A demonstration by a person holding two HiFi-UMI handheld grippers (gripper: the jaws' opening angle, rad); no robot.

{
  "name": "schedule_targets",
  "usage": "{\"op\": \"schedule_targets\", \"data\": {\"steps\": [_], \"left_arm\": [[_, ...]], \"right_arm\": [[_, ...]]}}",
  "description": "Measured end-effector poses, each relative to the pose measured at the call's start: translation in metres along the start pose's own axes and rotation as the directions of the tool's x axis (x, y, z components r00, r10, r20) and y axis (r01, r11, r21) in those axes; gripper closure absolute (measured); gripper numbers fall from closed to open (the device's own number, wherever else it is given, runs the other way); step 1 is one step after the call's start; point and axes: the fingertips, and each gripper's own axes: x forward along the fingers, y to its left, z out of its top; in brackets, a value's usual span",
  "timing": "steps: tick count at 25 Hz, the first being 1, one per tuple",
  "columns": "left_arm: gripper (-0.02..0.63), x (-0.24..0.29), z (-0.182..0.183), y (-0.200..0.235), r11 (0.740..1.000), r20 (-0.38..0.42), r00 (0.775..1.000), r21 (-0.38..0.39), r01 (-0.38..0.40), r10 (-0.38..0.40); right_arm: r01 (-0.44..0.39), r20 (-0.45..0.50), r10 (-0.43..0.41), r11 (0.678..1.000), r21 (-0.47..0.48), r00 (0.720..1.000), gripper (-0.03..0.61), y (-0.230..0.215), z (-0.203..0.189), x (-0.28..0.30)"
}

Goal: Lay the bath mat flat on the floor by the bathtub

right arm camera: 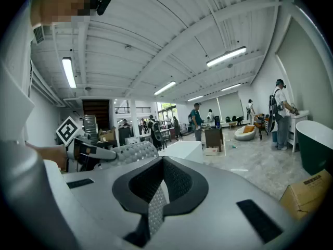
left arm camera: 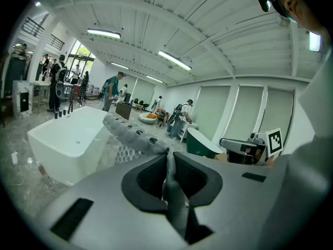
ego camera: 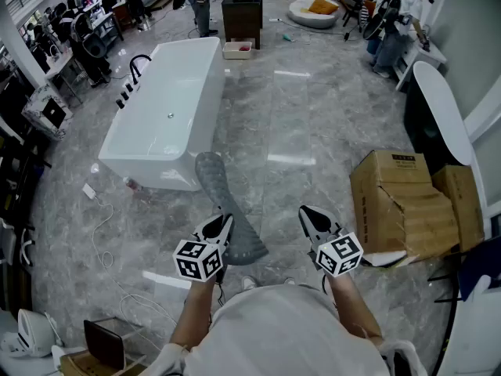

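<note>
Head view is showing your left gripper pinching 1 edge of the bath mat, which is hanging near the bathtub. Your right gripper is pressed together and empty, so the mat is risking folding as it lands.

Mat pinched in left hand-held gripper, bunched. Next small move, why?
Probably open the right hand-held gripper and bring it across to the bath mat beside the left hand-held gripper. The right is shut and empty, while the mat is folded in the left alone, short of the bathtub; two grips let it spread flat.
</note>
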Motion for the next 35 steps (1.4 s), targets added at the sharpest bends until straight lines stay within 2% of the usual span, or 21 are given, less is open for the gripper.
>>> {"op": "schedule_targets", "data": {"steps": [5,11,16,22,26,31,35], "left_arm": [[0.561,-0.005,0.008,0.014,1.0,0.006,1.0,0.006,0.003,-0.003],[0.561,-0.015,0.01,0.041,1.0,0.002,1.0,-0.026,0.015,-0.015],[0.561,-0.016,0.006,0.069,0.998,-0.008,1.0,-0.062,0.013,-0.014],[0.561,0.01,0.004,0.092,0.996,-0.029,0.999,-0.082,-0.023,0.021],[0.561,0.043,0.016,0.119,0.992,-0.033,0.997,-0.096,-0.078,0.075],[0.561,0.105,0.043,0.149,0.977,-0.05,0.984,-0.121,-0.174,0.169],[0.561,0.161,0.07,0.169,0.951,-0.058,0.963,-0.152,-0.269,0.263]], "right_arm": [[0.012,0.014,-0.012,1.0,-0.005,1.0,0.552,0.009,0.002,0.01],[0.038,0.013,-0.037,0.999,-0.021,0.999,0.552,0.024,0.004,0.031],[0.091,0.005,-0.091,0.996,-0.003,0.996,0.552,0.014,-0.001,0.045],[0.115,0.022,-0.118,0.989,0.09,0.993,0.552,-0.035,-0.004,0.071],[0.094,0.019,-0.096,0.992,0.078,0.995,0.552,-0.078,0.0,0.114],[0.016,0.012,-0.017,0.996,0.089,1.0,0.552,-0.151,0.023,0.182],[-0.052,-0.019,0.053,0.997,0.059,0.998,0.552,-0.206,0.044,0.235]]}}
